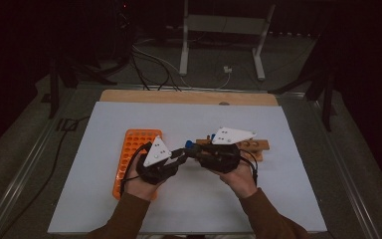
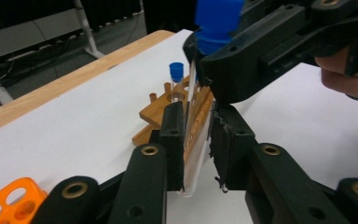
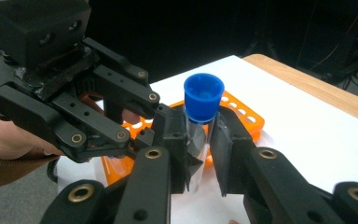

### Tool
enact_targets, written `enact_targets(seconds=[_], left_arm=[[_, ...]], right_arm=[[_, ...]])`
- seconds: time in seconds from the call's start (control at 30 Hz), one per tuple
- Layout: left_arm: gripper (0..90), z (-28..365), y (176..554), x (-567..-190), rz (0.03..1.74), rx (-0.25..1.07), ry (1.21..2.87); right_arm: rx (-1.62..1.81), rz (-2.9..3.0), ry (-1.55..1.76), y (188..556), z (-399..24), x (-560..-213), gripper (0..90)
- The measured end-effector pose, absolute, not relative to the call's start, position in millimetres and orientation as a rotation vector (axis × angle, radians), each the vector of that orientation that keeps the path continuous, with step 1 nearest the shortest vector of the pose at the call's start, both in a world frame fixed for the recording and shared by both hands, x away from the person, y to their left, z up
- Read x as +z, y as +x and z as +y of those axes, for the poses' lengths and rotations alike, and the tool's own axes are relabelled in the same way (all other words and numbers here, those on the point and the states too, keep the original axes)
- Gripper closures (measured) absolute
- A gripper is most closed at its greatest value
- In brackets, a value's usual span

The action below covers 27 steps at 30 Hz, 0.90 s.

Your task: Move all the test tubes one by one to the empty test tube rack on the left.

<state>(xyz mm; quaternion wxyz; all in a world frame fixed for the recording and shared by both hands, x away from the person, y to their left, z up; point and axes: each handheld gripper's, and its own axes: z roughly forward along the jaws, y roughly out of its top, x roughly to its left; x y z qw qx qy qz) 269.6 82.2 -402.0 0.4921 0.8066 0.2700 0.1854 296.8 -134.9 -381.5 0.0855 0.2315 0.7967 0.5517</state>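
A clear test tube with a blue cap (image 3: 203,98) is held between both grippers above the middle of the white table (image 1: 278,199). My right gripper (image 3: 199,128) is shut on the tube just below the cap. My left gripper (image 2: 196,121) is shut on the tube's (image 2: 196,163) lower end. In the high view the left gripper (image 1: 181,157) and the right gripper (image 1: 193,150) meet tip to tip between the two racks. In the right gripper view the left gripper's body (image 3: 51,93) sits close at the left.
An orange tube rack (image 1: 129,154) lies left of the hands. A wooden rack (image 1: 254,145) stands behind the right hand, with another blue-capped tube (image 2: 176,72) upright in it. The table's wooden far edge (image 1: 189,96) runs across the back; cables and a metal stand (image 1: 219,30) lie beyond.
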Motion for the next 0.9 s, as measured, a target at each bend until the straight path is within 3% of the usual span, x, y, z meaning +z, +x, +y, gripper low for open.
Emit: enact_targets(seconds=[0.07, 0.5, 0.7, 0.9], left_arm=[[77.5, 82, 269, -403, 0.657, 0.446, 1.958], [78.0, 103, 273, -404, 0.766, 0.457, 1.912], [78.0, 116, 272, -405, 0.794, 0.470, 1.880], [78.0, 133, 271, -404, 0.814, 0.495, 1.852]], right_arm=[[1.647, 2.384, 0.687, 297, -135, -382, 76.4], [1.630, 2.372, 0.741, 308, -152, -392, 39.4], [1.538, 2.302, 0.839, 314, -162, -405, 16.8], [1.476, 2.250, 0.905, 316, -178, -413, 10.7]])
